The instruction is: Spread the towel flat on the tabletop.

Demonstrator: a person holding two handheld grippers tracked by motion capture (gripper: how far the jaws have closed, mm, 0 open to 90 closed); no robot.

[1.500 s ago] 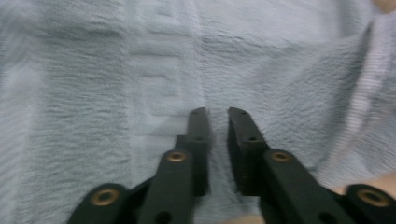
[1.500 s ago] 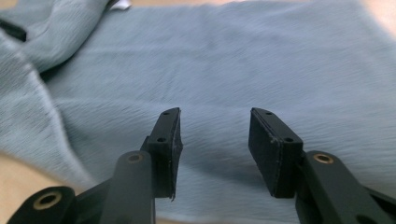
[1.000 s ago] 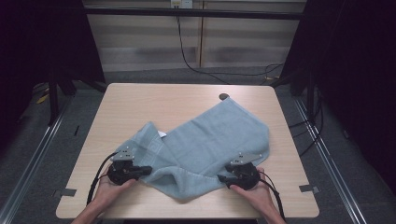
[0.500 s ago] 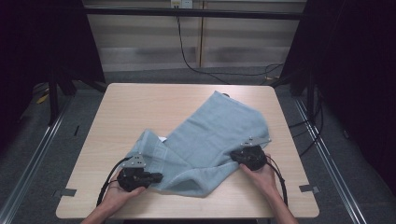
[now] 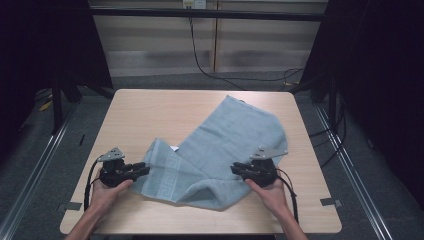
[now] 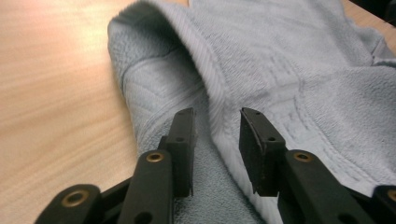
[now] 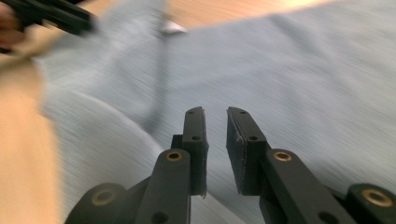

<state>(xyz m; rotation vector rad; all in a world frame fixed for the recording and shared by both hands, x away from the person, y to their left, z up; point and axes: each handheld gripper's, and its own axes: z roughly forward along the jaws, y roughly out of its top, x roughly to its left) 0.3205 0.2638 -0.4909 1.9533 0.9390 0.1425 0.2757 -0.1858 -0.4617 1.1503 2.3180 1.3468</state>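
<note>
Lying between both grippers, the towel (image 5: 220,150) runs diagonally away from the left gripper (image 5: 142,170), jaws just opening and empty, and past the right gripper (image 5: 235,170), slightly parted, empty.

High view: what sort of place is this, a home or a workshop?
Probably a lab or recording booth, not a home: a bare wooden table with a towel stands between dark curtains, with cables trailing across the floor behind it.
</note>
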